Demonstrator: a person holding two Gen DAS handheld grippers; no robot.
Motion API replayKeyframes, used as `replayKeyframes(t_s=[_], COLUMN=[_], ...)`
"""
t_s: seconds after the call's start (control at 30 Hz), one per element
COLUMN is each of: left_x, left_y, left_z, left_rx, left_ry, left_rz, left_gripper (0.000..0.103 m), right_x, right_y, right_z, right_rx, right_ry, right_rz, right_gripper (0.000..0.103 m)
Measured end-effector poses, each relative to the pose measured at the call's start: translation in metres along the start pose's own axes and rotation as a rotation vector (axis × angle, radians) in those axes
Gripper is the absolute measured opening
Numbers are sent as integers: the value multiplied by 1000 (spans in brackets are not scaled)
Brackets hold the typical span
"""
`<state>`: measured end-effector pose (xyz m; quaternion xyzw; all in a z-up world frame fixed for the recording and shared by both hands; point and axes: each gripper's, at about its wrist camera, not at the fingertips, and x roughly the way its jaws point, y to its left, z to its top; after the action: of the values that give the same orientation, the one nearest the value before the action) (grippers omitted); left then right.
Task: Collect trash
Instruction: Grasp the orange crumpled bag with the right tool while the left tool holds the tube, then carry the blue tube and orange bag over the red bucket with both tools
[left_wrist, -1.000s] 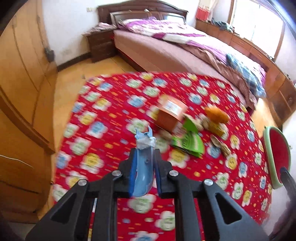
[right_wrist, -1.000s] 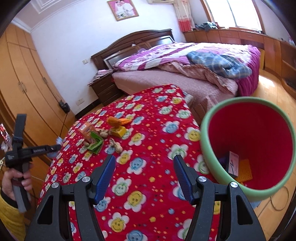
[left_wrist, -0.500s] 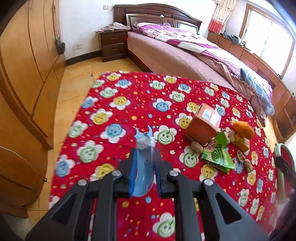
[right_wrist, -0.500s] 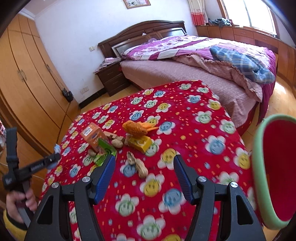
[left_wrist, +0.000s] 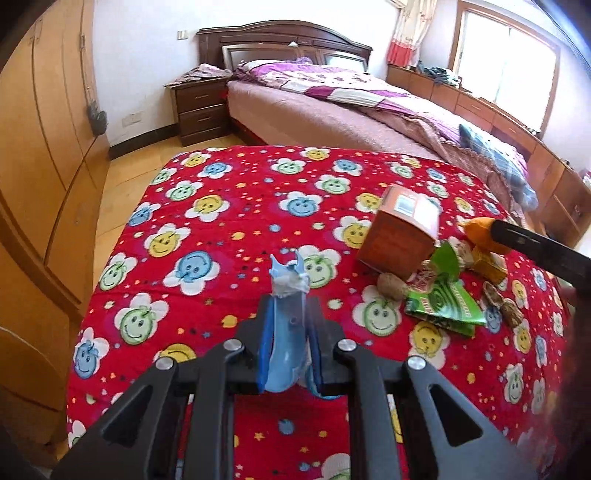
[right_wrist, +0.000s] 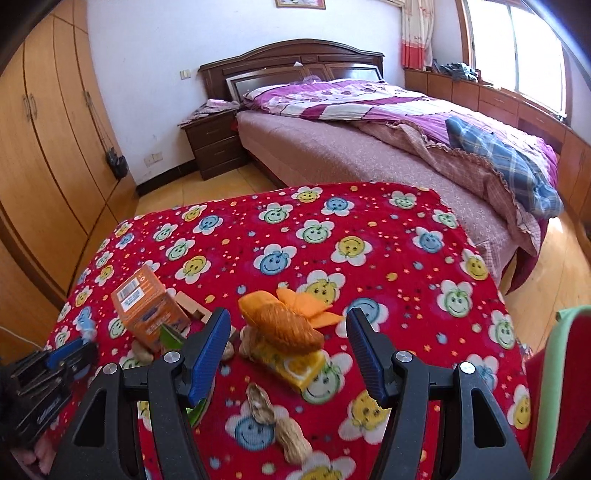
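Note:
My left gripper (left_wrist: 289, 321) is shut on a crumpled pale blue wrapper (left_wrist: 288, 284) and holds it above the red flowered cloth (left_wrist: 229, 206). Trash lies on the cloth: an orange carton (left_wrist: 400, 234), a green packet (left_wrist: 441, 299), an orange peel (right_wrist: 284, 325) on a yellow packet (right_wrist: 299, 363), and peanut shells (right_wrist: 291, 439). My right gripper (right_wrist: 288, 343) is open and empty, hovering just above and in front of the orange peel. The left gripper also shows at the left edge of the right wrist view (right_wrist: 70, 350).
A green-rimmed red bin (right_wrist: 554, 398) stands at the table's right side. A bed (right_wrist: 369, 129), a nightstand (right_wrist: 214, 147) and wooden wardrobes (right_wrist: 44, 147) lie beyond the table. Wooden floor surrounds it.
My right gripper swung left from the bin and came down close over the orange peel. My left gripper moved nearer the trash pile, still holding the blue wrapper.

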<state>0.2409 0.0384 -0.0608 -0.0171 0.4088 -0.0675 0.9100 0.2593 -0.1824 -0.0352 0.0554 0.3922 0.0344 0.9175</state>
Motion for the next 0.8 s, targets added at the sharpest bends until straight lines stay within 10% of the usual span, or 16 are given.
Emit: replayKeyframes(t_s=[0.13,0.33,0.8], left_x=[-1,-9,-95], left_y=[-3,-5,-6], left_z=[-1,-1,-2], left_rx=[-3,-5,9], left_ry=[6,-9,-80], left_rz=[-23,-23,-5], left_gripper=[17,17,17], right_x=[11,-5,-116], right_y=[0,1,-2], right_z=[0,-4,-30], right_rx=[14,11,79], right_ry=[31,3,-144], right_rz=[26,50,208], right_gripper=[35,20,18])
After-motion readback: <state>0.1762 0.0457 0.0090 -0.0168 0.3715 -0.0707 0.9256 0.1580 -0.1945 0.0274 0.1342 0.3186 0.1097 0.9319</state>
